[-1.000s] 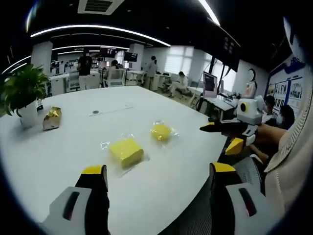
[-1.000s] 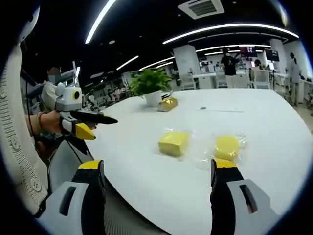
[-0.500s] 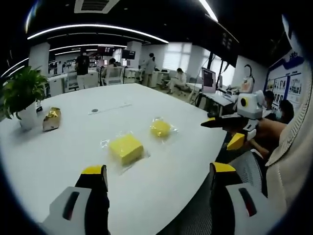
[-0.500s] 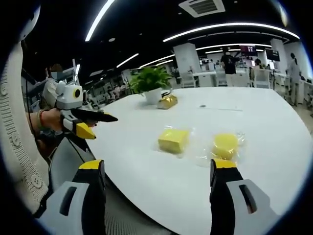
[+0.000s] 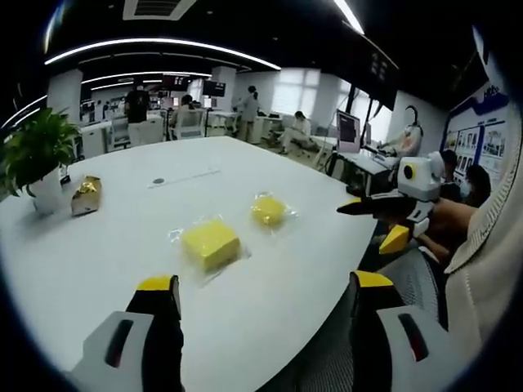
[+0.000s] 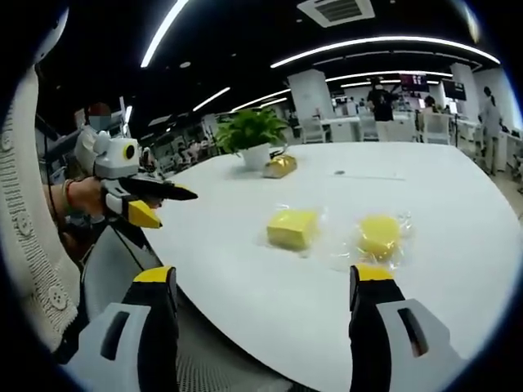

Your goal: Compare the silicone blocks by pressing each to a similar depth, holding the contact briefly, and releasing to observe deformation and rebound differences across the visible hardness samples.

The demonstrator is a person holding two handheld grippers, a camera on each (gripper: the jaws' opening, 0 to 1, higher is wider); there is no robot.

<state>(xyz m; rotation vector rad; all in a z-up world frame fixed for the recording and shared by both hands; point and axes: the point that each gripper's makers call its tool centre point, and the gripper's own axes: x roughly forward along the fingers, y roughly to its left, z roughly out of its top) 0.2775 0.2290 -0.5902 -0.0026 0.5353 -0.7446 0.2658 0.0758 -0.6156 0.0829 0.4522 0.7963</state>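
Lying near the table [image 5: 98,245] edge, the square silicone block [image 5: 211,244] and round silicone block [image 5: 268,210] stay untouched; left gripper [image 5: 260,294] and right gripper [image 6: 263,286] jaws are spread.

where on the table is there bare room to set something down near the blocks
Bare table lies between the square block and the near edge, and in the wide stretch from the blocks to the plant and gold packet. The gap between the square block and the round block is tight, with wrappers almost meeting.

Ahead of my tongs, the white table [image 5: 122,269] carries a square block [image 5: 211,244], round block [image 5: 267,211], plant [image 5: 37,155] and gold box [image 5: 86,196].
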